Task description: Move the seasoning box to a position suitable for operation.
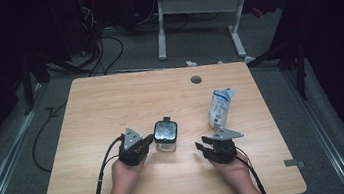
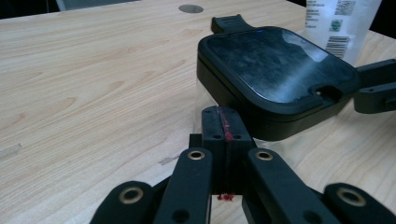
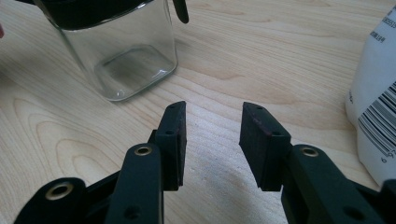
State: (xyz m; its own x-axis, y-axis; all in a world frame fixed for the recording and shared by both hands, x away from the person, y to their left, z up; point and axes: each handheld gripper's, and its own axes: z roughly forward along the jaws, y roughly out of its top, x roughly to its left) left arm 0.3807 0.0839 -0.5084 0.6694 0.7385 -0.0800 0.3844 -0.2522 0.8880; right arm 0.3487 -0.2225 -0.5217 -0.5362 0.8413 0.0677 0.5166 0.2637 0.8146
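Observation:
A clear square glass jar point(image 1: 166, 135) with a black lid stands near the middle of the wooden table point(image 1: 110, 105). My left gripper point(image 1: 148, 140) is shut with nothing between its jaws. Its tips point(image 2: 223, 123) sit close against the jar's left side, just under the lid point(image 2: 275, 70); I cannot tell whether they touch. My right gripper point(image 1: 203, 144) is open and empty. It lies right of the jar and points toward it, with bare table between its pads point(image 3: 212, 112). The jar point(image 3: 121, 51) stands a short way ahead of them and is empty.
A white printed pouch point(image 1: 220, 107) stands upright to the right of the jar, just beyond my right gripper, and it reappears as the pouch point(image 3: 378, 102) at the right edge. A round cable hole point(image 1: 196, 79) is at the table's far side. Another desk's legs point(image 1: 237, 33) and cables are on the floor behind.

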